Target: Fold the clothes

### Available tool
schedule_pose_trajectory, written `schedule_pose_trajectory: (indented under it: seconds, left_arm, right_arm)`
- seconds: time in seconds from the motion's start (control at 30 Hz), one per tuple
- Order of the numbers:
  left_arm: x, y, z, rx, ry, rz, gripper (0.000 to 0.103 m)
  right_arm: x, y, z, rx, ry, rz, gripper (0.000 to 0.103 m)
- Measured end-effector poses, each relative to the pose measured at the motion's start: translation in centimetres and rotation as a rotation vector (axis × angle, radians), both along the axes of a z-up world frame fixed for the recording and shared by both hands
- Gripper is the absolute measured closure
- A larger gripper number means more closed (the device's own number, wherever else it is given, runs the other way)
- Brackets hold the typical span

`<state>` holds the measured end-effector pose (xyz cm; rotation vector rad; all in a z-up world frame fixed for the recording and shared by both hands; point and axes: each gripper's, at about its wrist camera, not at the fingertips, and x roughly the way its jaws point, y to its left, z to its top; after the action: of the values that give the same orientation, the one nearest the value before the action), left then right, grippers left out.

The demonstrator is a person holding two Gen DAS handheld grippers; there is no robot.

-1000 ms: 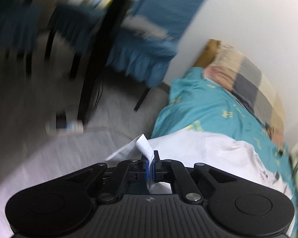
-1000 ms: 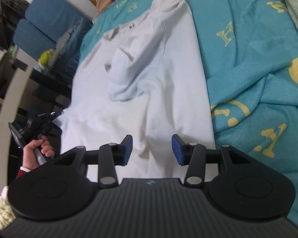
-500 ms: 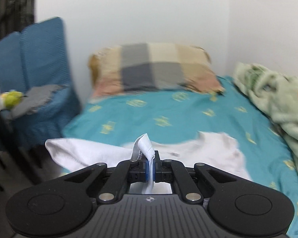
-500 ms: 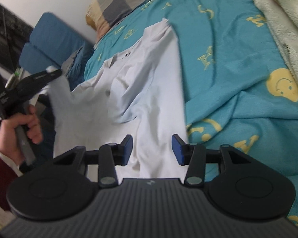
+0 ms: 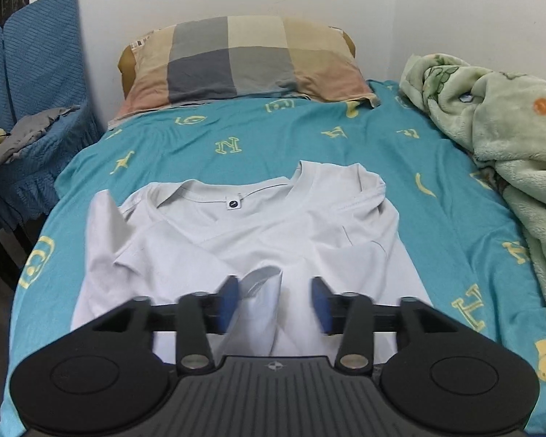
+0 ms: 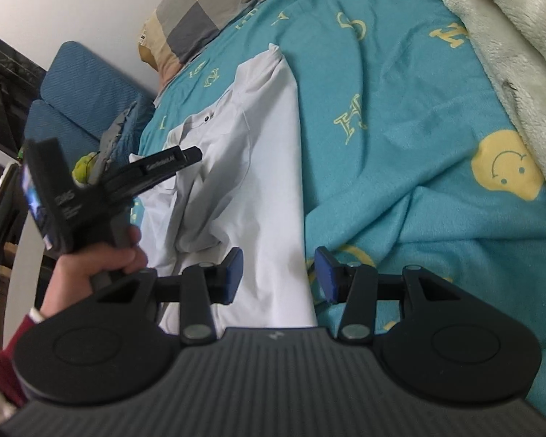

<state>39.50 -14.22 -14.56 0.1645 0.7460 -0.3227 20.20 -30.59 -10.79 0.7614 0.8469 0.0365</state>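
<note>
A white T-shirt point(image 5: 258, 225) lies face up on the teal bedsheet point(image 5: 236, 138), collar toward the pillow, its left side folded inward. My left gripper point(image 5: 276, 302) hovers over the shirt's middle with its jaws opening. A loose fold of white cloth point(image 5: 260, 287) stands between them beside the left pad, no longer pinched. In the right wrist view the shirt point(image 6: 265, 145) runs up the bed. My right gripper point(image 6: 279, 273) is open over the shirt's lower right edge, holding nothing. The left gripper point(image 6: 194, 154) shows there too, held in a hand point(image 6: 102, 262).
A checked pillow point(image 5: 244, 58) lies at the head of the bed against the white wall. A pale green fleece blanket point(image 5: 491, 127) is heaped along the right side. Blue covered chairs point(image 5: 36, 73) with grey cloth stand left of the bed.
The left gripper swung from the bed's left side to over the shirt, carrying a pinched fold of white cloth, then opened and let it go. The right gripper drifted slightly and stayed open.
</note>
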Motion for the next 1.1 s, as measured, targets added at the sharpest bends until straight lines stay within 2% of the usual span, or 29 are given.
schedule_pose_trajectory:
  seconds: [0.13, 0.27, 0.43, 0.6, 0.73, 0.8, 0.83, 0.87, 0.9, 0.97, 1.1]
  left_arm:
    - [-2.5, 1.6, 1.8, -0.001, 0.025, 0.025, 0.047]
    - [-6.7, 4.6, 4.6, -0.078, 0.005, 0.036, 0.038]
    - [-13.9, 9.0, 7.0, -0.162, -0.006, 0.074, 0.034]
    - [-20.9, 12.5, 9.0, -0.148, -0.085, 0.099, 0.028]
    - [-24.5, 14.6, 10.0, -0.195, -0.094, 0.107, 0.027]
    - [-26.0, 15.3, 10.2, -0.184, -0.123, 0.108, 0.023]
    - [-26.7, 15.7, 10.3, -0.176, -0.141, 0.112, 0.022]
    - [-27.3, 16.2, 10.4, -0.186, -0.15, 0.117, 0.019]
    - [-27.8, 16.7, 10.5, -0.196, -0.158, 0.122, 0.017]
    - [-28.6, 17.8, 10.7, -0.228, -0.165, 0.132, 0.006]
    - [-29.3, 19.6, 11.3, -0.261, -0.175, 0.157, 0.002]
  right_arm:
    - [0.0, 1.0, 1.0, -0.042, -0.051, 0.052, 0.056]
    - [-0.4, 2.3, 2.8, -0.113, -0.143, 0.102, 0.056]
    - [-2.2, 2.9, 4.5, -0.116, -0.257, 0.122, 0.056]
    - [-3.8, 3.8, 6.0, -0.153, -0.328, 0.129, 0.056]
    - [-5.4, 5.0, 7.4, -0.244, -0.386, 0.153, 0.056]
    - [-6.0, 5.7, 7.9, -0.292, -0.397, 0.158, 0.056]
    - [-6.1, 6.0, 8.2, -0.306, -0.394, 0.158, 0.054]
    - [-6.3, 6.3, 8.4, -0.32, -0.398, 0.156, 0.04]
    - [-6.6, 6.5, 8.6, -0.335, -0.414, 0.151, 0.033]
    - [-7.2, 7.0, 9.0, -0.37, -0.447, 0.142, 0.019]
    - [-6.0, 8.1, 9.5, -0.408, -0.448, 0.16, 0.019]
